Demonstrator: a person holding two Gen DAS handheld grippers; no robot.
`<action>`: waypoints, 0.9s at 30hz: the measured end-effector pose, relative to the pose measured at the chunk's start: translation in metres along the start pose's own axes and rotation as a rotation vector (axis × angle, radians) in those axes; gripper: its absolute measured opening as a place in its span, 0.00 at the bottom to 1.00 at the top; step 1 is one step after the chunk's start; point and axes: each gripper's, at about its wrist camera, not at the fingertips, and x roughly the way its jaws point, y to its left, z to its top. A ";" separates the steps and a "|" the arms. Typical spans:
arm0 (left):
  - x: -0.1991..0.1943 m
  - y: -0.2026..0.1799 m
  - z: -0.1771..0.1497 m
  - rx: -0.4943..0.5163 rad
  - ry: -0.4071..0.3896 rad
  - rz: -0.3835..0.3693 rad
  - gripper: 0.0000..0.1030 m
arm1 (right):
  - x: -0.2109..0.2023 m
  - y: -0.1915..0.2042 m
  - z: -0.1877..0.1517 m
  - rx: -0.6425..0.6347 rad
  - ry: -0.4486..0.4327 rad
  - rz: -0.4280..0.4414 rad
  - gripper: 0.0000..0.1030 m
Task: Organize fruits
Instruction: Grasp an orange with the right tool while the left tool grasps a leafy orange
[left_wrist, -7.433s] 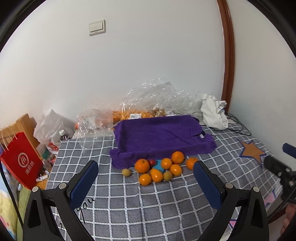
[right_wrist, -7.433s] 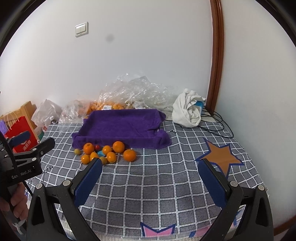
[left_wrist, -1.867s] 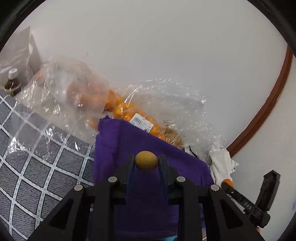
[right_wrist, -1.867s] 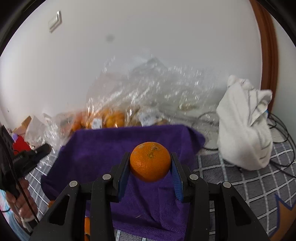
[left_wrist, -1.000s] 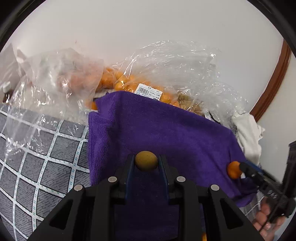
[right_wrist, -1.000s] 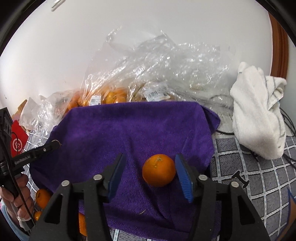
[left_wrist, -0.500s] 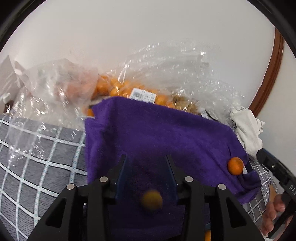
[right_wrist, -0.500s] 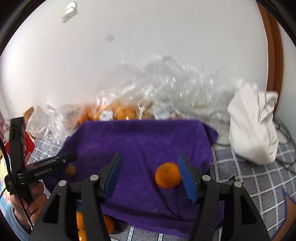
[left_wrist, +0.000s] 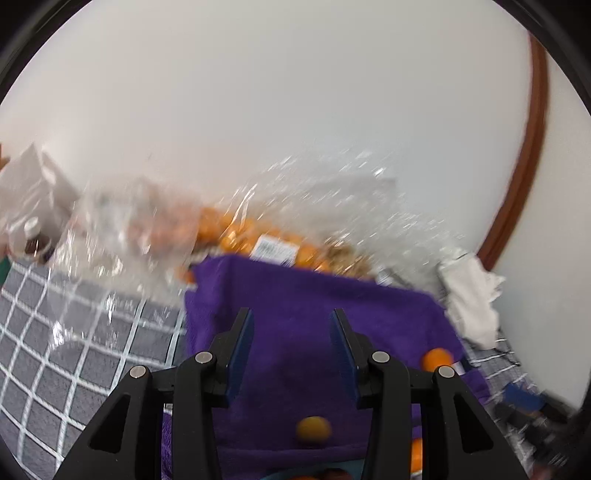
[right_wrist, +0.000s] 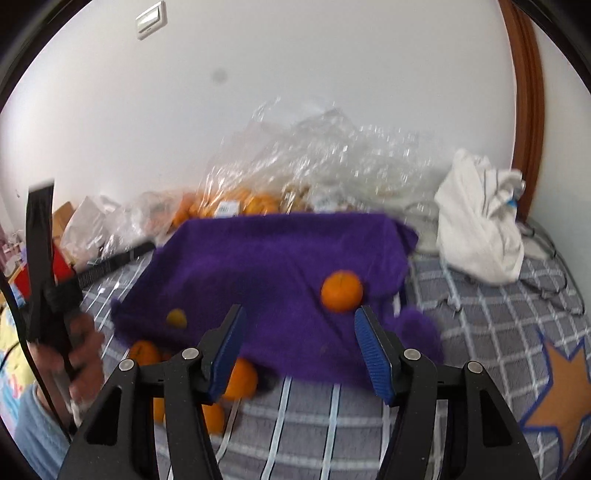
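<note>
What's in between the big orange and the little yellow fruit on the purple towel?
Only bare purple towel lies between the orange and the little yellow fruit, shown in the right wrist view.

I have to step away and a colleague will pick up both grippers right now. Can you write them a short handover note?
Left gripper: open, empty, above the purple towel.
Right gripper: open, empty, at the towel's near edge.
On the towel: one orange toward its right side and one small yellow-brown fruit near its left front corner.
Left to do: several oranges lie on the checked cover in front of the towel's left corner; exact count is hidden by the gripper. They likely go onto the towel next.
Bagged fruit sits behind the towel, untouched.
</note>
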 end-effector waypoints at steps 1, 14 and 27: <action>-0.008 -0.004 0.004 0.009 -0.006 0.002 0.39 | -0.001 0.000 -0.004 0.004 0.013 0.016 0.56; -0.079 0.045 -0.047 -0.090 0.085 -0.036 0.39 | 0.011 0.031 -0.055 -0.038 0.092 0.110 0.41; -0.090 0.057 -0.081 -0.101 0.011 0.011 0.51 | 0.042 0.043 -0.071 0.011 0.185 0.204 0.30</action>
